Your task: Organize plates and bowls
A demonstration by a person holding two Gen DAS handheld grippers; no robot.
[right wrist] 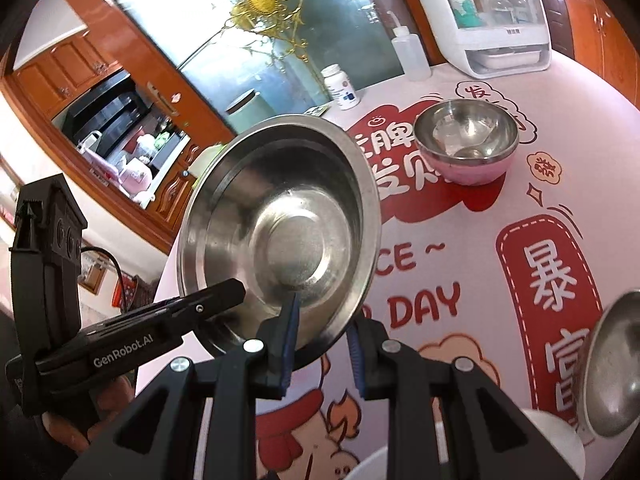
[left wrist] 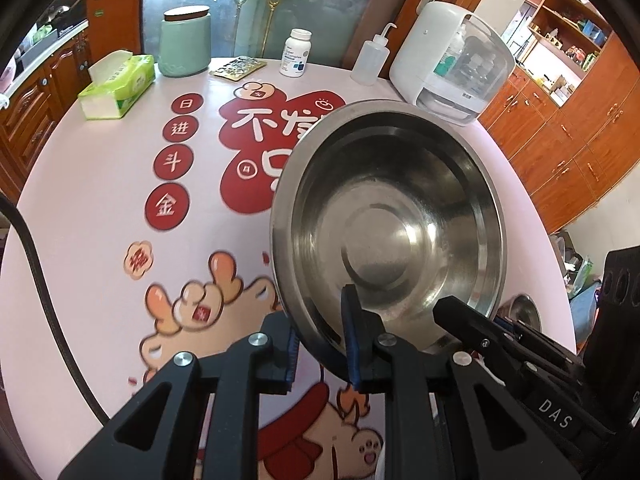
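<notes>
A large steel bowl (left wrist: 384, 216) (right wrist: 288, 232) hangs tilted above the pink printed table (left wrist: 100, 200), held from two sides. My left gripper (left wrist: 322, 350) is shut on its near-left rim, blue pads inside and outside the wall. My right gripper (right wrist: 322, 344) is shut on the opposite rim, and one of its fingers (left wrist: 452, 312) shows in the left wrist view. The left gripper's finger (right wrist: 216, 294) shows at the bowl's left edge in the right wrist view. A pink bowl with a steel inside (right wrist: 466, 140) stands farther back. Another steel bowl (right wrist: 612, 364) sits at the right edge.
Along the table's far side stand a tissue box (left wrist: 116, 84), a green jar (left wrist: 186, 40), a white pill bottle (left wrist: 295, 53), a squeeze bottle (left wrist: 370, 60) and a white appliance (left wrist: 452, 64). A white dish (right wrist: 552, 440) lies near the front. Wooden cabinets surround the table.
</notes>
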